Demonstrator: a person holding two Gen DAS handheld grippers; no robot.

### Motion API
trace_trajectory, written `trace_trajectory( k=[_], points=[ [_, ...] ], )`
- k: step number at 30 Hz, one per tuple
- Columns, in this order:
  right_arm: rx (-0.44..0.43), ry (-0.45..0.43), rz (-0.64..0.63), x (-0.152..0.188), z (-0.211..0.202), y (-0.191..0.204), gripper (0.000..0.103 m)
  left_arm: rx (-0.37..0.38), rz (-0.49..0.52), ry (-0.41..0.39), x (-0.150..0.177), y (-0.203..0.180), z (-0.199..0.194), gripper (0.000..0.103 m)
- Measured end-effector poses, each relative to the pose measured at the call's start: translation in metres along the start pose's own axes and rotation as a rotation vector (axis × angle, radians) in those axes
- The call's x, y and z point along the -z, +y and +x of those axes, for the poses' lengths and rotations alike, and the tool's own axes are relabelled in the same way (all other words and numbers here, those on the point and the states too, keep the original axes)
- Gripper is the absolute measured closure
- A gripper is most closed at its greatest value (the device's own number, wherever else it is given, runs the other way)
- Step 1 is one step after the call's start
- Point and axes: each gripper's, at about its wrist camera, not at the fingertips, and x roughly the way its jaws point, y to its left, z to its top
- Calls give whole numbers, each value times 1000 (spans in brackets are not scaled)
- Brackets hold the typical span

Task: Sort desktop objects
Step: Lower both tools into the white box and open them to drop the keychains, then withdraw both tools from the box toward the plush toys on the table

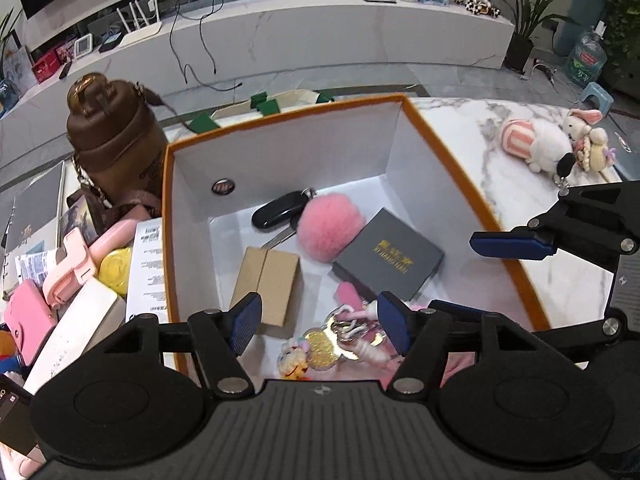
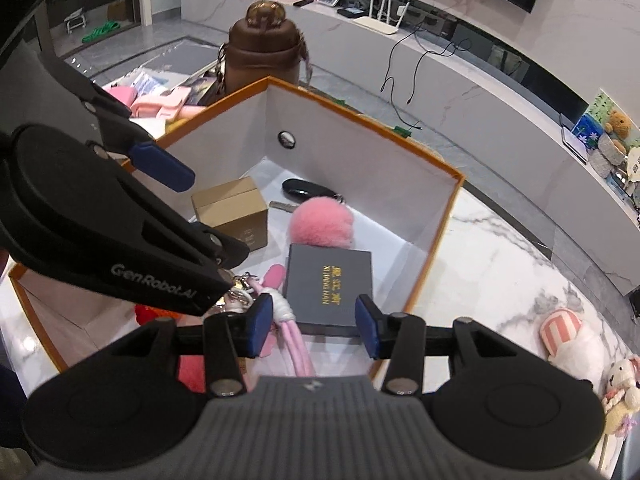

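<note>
Nearest the left wrist camera, the left gripper (image 1: 320,322) is seen with its jaws spread wide and nothing pressed between the pads; just beyond it, at twelve o'clock, a gold keychain cluster (image 1: 338,340) lies on the floor of the orange-rimmed box (image 1: 516,276), so the drop appears to be done. The right gripper (image 2: 314,326) is held above the same box with a moderate gap between its pads – a pink strap (image 2: 294,344) and the near edge of a dark grey case (image 2: 330,284) are seen through that gap, but neither is gripped. Farther in, at about eleven o'clock in the left view, a small cardboard carton (image 1: 268,282) is found; at twelve, a pink pompom (image 1: 330,226) rests touching a black key fob (image 1: 280,210). For the step in hand – clearing both tools out of the box – the jaws are best kept apart and lifted straight up, so that no ring or strap is snagged on a pad and dragged back out. Outside the box, a plush toy (image 1: 548,142) at two o'clock on the marble table (image 1: 460,136) and pink items (image 1: 72,270) at nine o'clock beside a brown bottle (image 1: 112,136) are judged to be left for sorting; which is taken next cannot be told.
</note>
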Motion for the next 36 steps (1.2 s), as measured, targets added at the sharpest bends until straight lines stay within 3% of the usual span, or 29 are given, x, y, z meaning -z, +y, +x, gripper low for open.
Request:
trace_trajectory(
  k=[18,36],
  points=[
    [28,-104,150,21,-42,-54,55,52,-13,-82,-23,-39,-16,28],
    [71,-61,243,71,-45,-110,55,99,54,-61,-42,-111,5,28]
  ],
)
